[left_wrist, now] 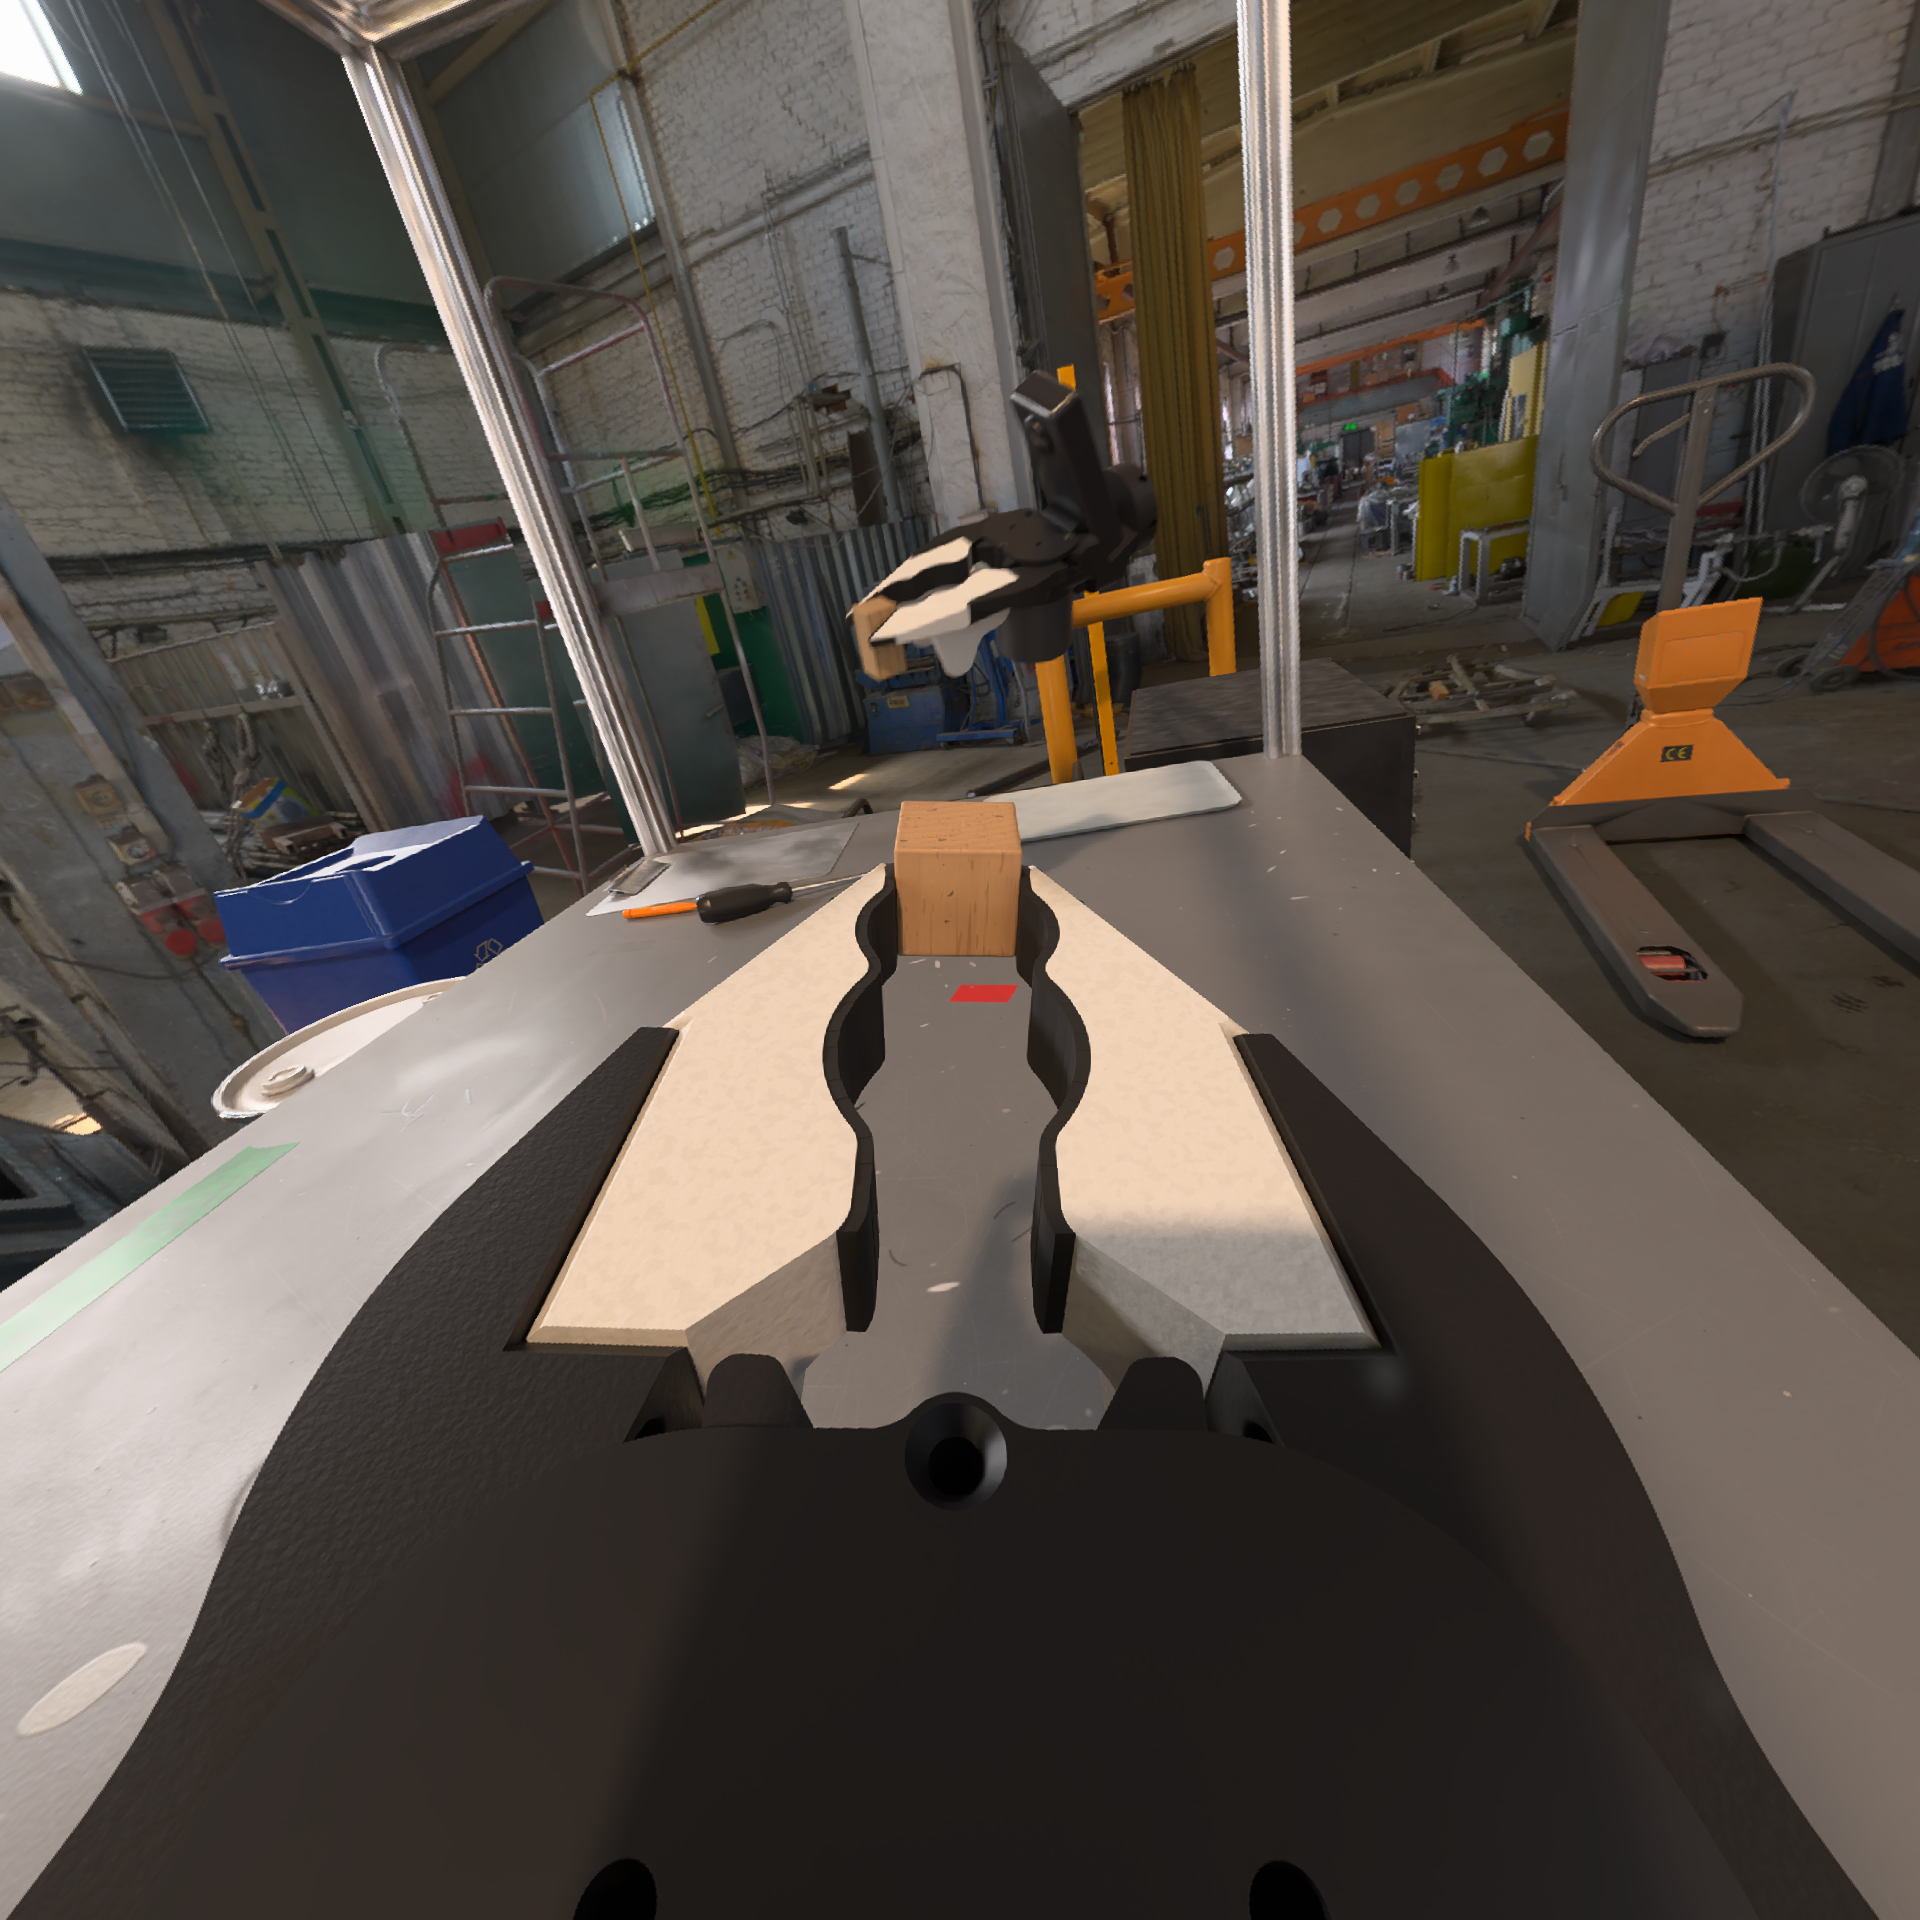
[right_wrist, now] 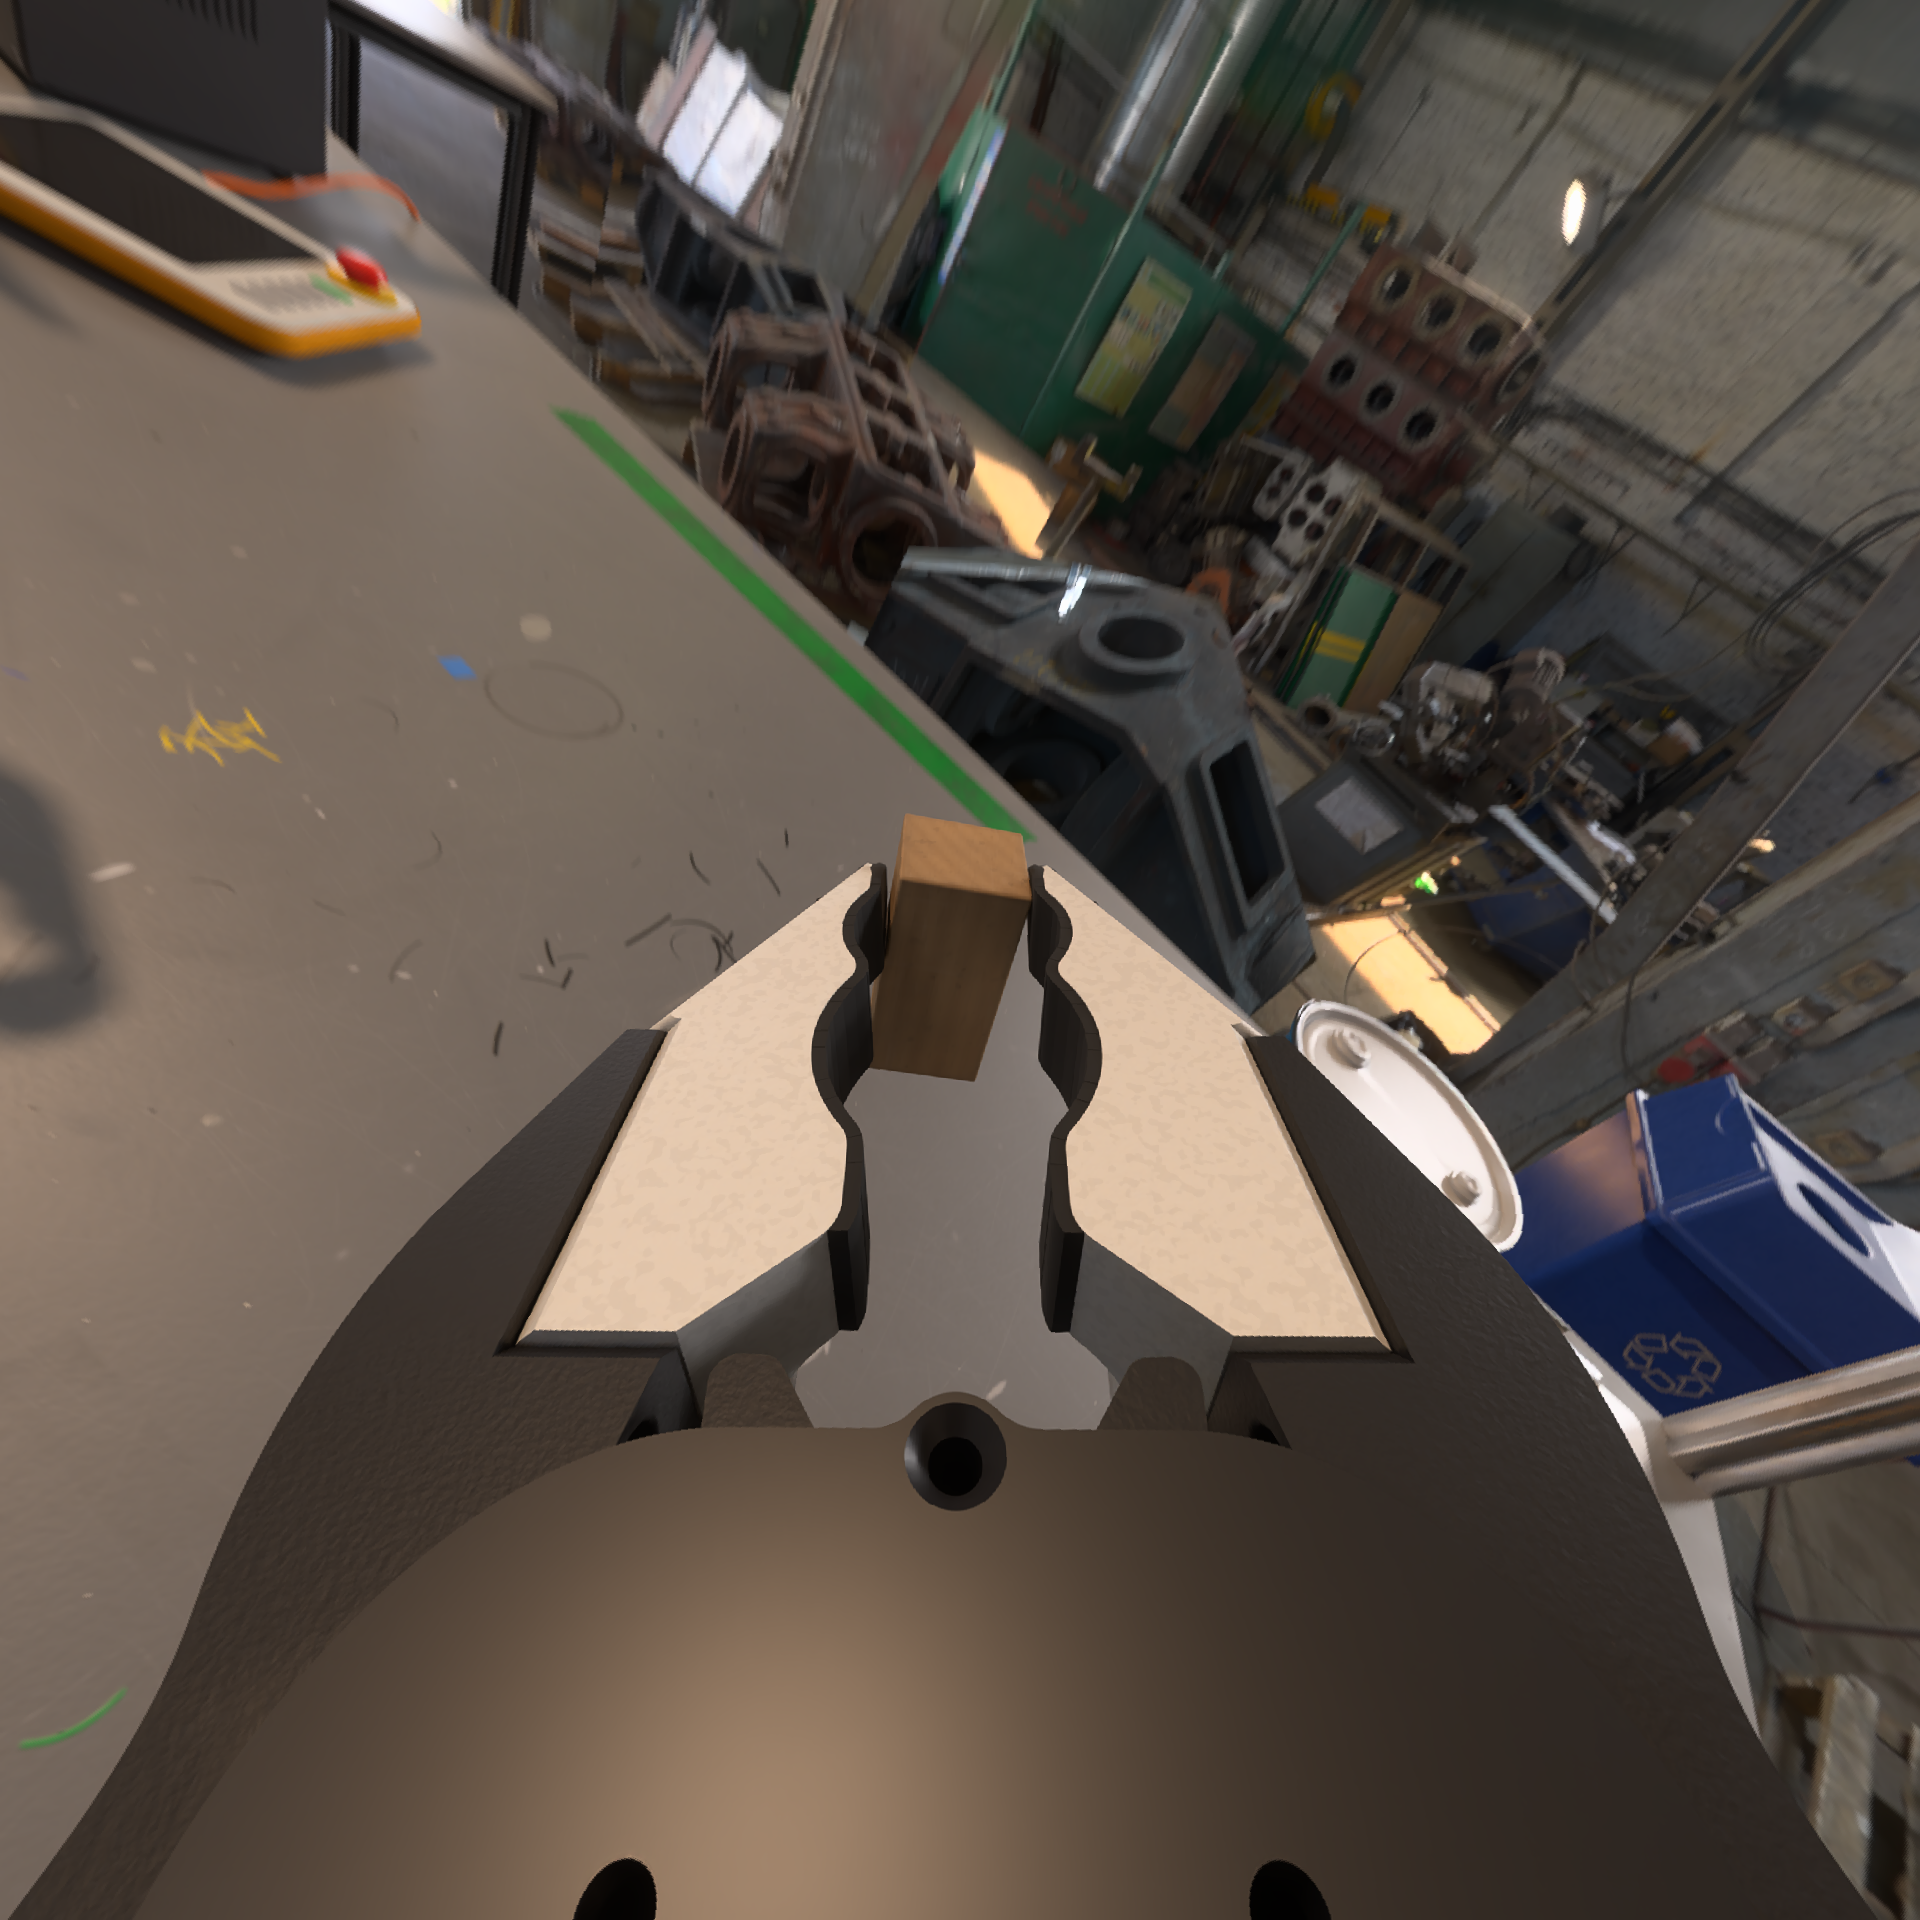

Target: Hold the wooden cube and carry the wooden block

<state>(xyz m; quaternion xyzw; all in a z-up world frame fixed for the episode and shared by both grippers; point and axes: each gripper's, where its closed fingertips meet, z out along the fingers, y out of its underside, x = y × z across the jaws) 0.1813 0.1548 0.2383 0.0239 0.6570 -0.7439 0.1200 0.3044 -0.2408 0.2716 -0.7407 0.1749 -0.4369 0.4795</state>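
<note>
My left gripper [left_wrist: 956,883] is shut on a light wooden cube [left_wrist: 956,878], gripped between its fingertips just above the grey table [left_wrist: 1455,1091]. A small red square mark [left_wrist: 983,994] lies on the table under the fingers. My right gripper [right_wrist: 951,883] is shut on a darker wooden block [right_wrist: 945,977], held tilted above the table [right_wrist: 312,831] near its edge. In the left wrist view the right gripper [left_wrist: 914,613] shows farther off, raised in the air with the block's end [left_wrist: 881,644] at its tips.
A screwdriver [left_wrist: 743,899], a metal sheet [left_wrist: 748,857] and a pale tray [left_wrist: 1122,795] lie at the table's far end, between two metal posts [left_wrist: 1273,416]. A control pendant [right_wrist: 208,249] lies far left. A blue bin [right_wrist: 1766,1278] and white drum [right_wrist: 1403,1122] stand beyond the edge.
</note>
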